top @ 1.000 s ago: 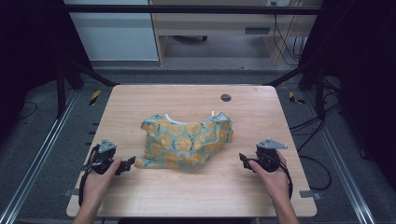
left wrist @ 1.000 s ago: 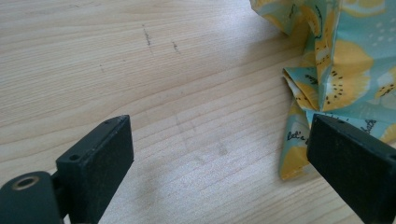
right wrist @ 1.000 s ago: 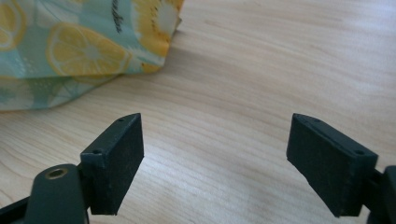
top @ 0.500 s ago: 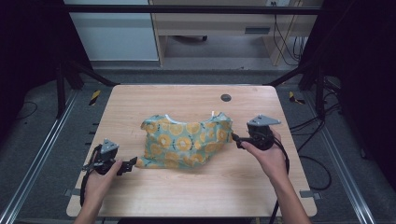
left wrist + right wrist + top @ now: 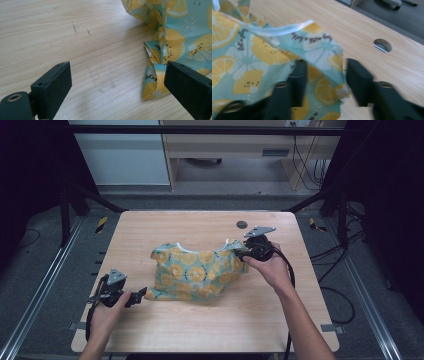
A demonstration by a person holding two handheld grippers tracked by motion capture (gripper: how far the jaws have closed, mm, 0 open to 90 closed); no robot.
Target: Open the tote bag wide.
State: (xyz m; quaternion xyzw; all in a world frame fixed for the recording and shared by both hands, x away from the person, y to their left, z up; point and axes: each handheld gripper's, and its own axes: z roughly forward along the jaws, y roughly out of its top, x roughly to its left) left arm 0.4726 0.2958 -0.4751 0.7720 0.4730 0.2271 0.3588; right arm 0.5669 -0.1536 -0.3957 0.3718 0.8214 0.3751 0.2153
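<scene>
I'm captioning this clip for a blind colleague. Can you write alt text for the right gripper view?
The right gripper has its two black jaws apart on either side of a corner of the lemon-print cloth, whose white-trimmed edge runs above them. Behind lies the wooden table with a round hole in it. The picture is somewhat blurred.

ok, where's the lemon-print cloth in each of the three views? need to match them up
High view: lemon-print cloth lies crumpled at the table's centre, between the two grippers.
Left gripper view: its corner fills the upper right, just ahead of the right-hand jaw.
Right gripper view: it covers the left and centre, one edge lying between the open jaws.
Shared landmark: the light wooden table under the cloth, in all three.
</scene>
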